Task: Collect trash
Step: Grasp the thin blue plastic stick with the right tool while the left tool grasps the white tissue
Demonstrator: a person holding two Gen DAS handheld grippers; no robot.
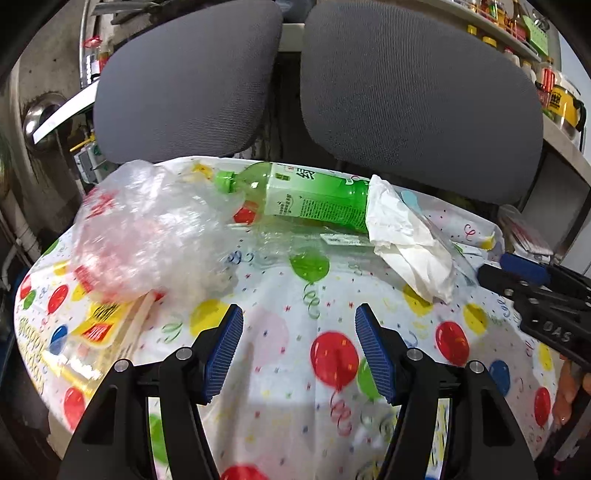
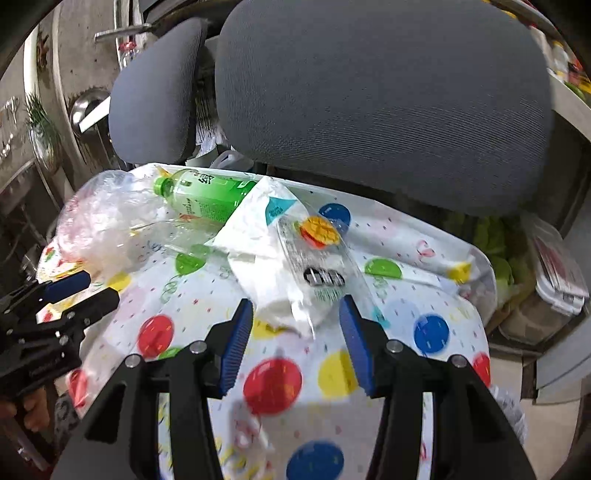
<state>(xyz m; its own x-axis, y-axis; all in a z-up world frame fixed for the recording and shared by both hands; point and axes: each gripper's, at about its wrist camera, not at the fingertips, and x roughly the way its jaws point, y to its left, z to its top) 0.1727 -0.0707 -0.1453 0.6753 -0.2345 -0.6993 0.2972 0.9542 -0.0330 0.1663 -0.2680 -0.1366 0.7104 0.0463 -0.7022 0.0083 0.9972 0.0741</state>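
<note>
Trash lies on a balloon-print tablecloth [image 1: 295,369] [image 2: 406,302]. A green plastic bottle [image 1: 314,197] [image 2: 201,197] lies on its side at the far edge. A crumpled clear plastic bag [image 1: 140,229] [image 2: 99,221] is to its left. A white tissue [image 1: 410,240] with a clear printed wrapper [image 2: 317,258] lies to its right. My left gripper [image 1: 299,325] is open and empty, short of the trash. My right gripper [image 2: 295,317] is open, its fingers either side of the near tip of the tissue [image 2: 273,280]. Each gripper shows in the other's view [image 1: 532,280] [image 2: 70,295].
Two grey chair backs [image 1: 406,96] [image 2: 369,92] stand right behind the table. A yellow printed packet [image 1: 99,325] lies under the clear bag. Shelves with bottles [image 1: 517,33] are at the back right. A lidded plastic box [image 2: 554,273] sits low on the right.
</note>
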